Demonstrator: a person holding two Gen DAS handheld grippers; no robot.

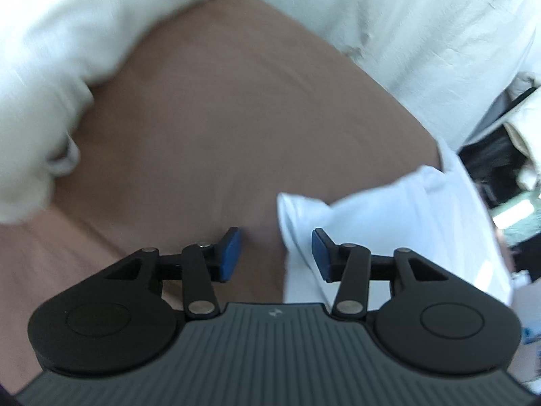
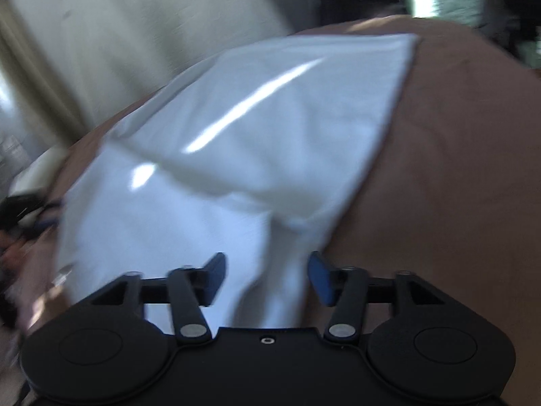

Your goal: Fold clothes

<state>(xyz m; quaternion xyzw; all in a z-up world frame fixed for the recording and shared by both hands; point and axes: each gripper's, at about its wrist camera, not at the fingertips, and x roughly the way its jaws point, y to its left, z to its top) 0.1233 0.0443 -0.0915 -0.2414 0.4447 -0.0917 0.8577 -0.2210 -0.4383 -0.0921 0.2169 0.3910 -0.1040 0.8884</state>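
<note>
While lying across a brown bed sheet (image 2: pixel 456 155), showing as a white garment (image 2: pixel 236 128) in rough folded layers, one flap doubled over near the right gripper (image 2: pixel 267 277). Hovering just above that near edge, jaws parted wide, gripping nothing. Hanging likewise over the sheet beside the garment's rounded corner, the left gripper (image 1: pixel 275 253), blue pads (image 1: pixel 231 253) spread apart and empty. Looking light, thin and limp, likely to sag and slip out of shape when lifted; judging the doubled hem or a corner the surest place for pinching. Fitting either a fold half made or one just laid down, going by the overlapped layers. Bunching at the far side, white bedding (image 1: pixel 61 50). Carrying no readable brand, label or writing, partly owing to motion blur.
</note>
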